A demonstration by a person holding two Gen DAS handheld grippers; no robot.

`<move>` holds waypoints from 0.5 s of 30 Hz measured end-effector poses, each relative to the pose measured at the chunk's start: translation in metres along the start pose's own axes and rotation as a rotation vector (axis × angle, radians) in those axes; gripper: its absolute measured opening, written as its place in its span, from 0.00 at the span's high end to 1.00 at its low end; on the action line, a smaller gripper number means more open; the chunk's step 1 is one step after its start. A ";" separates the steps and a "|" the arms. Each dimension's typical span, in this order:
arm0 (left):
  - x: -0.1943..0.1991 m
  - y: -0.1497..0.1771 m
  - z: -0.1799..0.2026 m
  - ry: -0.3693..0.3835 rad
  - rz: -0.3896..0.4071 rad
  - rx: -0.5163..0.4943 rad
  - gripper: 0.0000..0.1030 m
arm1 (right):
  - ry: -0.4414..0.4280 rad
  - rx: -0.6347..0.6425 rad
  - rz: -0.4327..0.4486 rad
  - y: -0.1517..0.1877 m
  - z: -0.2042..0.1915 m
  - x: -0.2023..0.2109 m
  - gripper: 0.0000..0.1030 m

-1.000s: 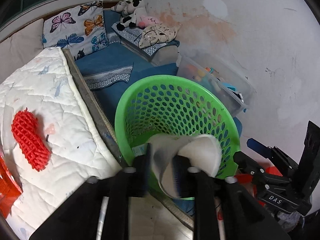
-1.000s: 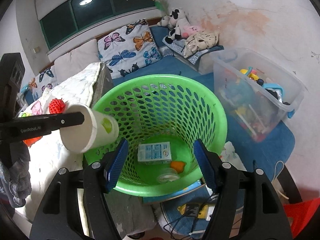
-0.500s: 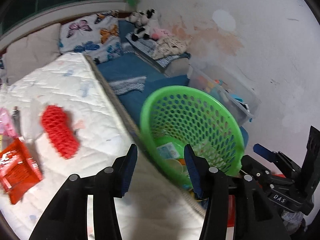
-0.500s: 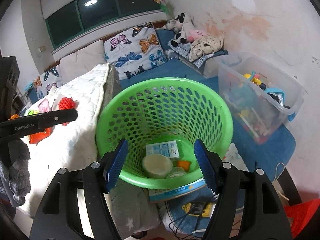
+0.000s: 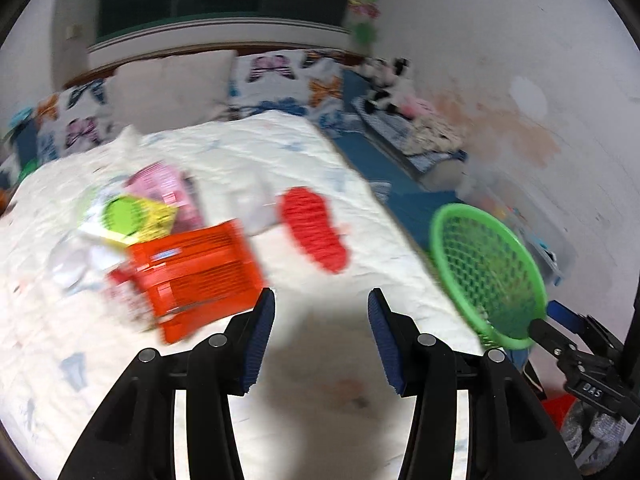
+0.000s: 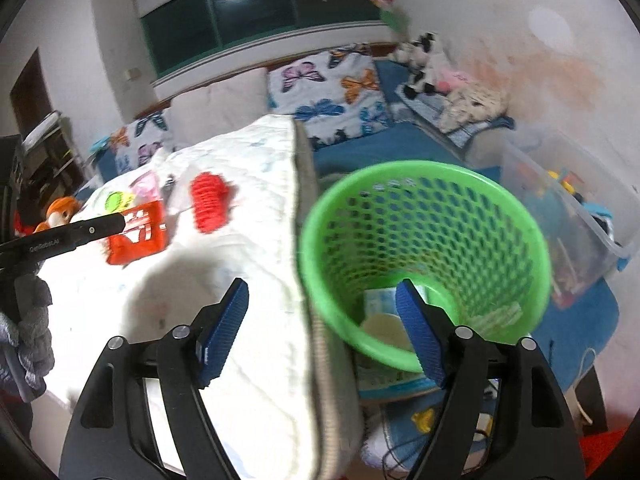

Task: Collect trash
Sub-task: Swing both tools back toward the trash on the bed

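My left gripper [image 5: 321, 340] is open and empty above the white quilted mattress [image 5: 224, 168]. Ahead of it lie an orange-red packet [image 5: 192, 268], a red mesh sleeve [image 5: 314, 232], a yellow-green wrapper [image 5: 132, 216] and a pink packet [image 5: 164, 188]. The green perforated basket [image 5: 486, 268] stands at its right. My right gripper [image 6: 322, 332] is open and empty over the mattress edge beside the basket [image 6: 424, 216]. A white cup [image 6: 384, 330] and a small carton [image 6: 378, 300] lie in the basket. The left gripper's finger [image 6: 64, 236] shows at far left.
Butterfly pillows [image 6: 332, 92] and plush toys [image 6: 424, 64] line the back. A clear plastic toy bin [image 6: 568, 216] stands right of the basket against the white wall. A blue mat [image 6: 576, 344] covers the floor there. The right gripper's tip [image 5: 584, 368] shows by the basket.
The left gripper let the white cup go into the basket, then swung left over the mattress toward the trash. The right gripper shifted left, so the basket now sits to its right.
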State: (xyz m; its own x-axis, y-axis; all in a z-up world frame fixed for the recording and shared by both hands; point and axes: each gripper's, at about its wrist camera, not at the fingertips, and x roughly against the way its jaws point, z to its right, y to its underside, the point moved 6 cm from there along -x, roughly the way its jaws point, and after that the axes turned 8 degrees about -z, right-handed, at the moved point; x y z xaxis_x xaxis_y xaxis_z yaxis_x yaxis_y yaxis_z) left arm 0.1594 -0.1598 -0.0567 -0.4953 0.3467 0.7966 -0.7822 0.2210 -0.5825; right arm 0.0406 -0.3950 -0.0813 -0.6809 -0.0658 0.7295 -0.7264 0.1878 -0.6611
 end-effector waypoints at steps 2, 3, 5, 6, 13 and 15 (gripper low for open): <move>0.005 0.005 -0.018 -0.020 0.003 0.028 0.54 | -0.013 0.019 -0.001 -0.001 -0.013 -0.003 0.24; 0.007 0.007 -0.028 -0.032 0.004 0.040 0.54 | -0.020 0.027 -0.001 -0.002 -0.019 -0.005 0.24; 0.010 0.011 -0.047 -0.055 0.003 0.071 0.54 | -0.042 0.040 -0.007 -0.003 -0.031 -0.009 0.24; 0.011 0.012 -0.053 -0.059 0.002 0.080 0.54 | -0.050 0.044 -0.010 -0.005 -0.036 -0.012 0.24; 0.016 0.017 -0.093 -0.083 0.011 0.147 0.54 | -0.089 0.098 -0.034 -0.025 -0.068 -0.033 0.24; 0.015 0.018 -0.101 -0.083 0.011 0.157 0.54 | -0.104 0.111 -0.044 -0.034 -0.077 -0.041 0.24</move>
State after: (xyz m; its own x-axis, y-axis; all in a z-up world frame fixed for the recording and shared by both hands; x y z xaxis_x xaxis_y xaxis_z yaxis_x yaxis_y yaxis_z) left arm 0.1759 -0.0587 -0.0710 -0.5285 0.2699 0.8049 -0.8229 0.0700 -0.5639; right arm 0.1009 -0.3233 -0.0752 -0.6498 -0.1741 0.7399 -0.7579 0.0736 -0.6482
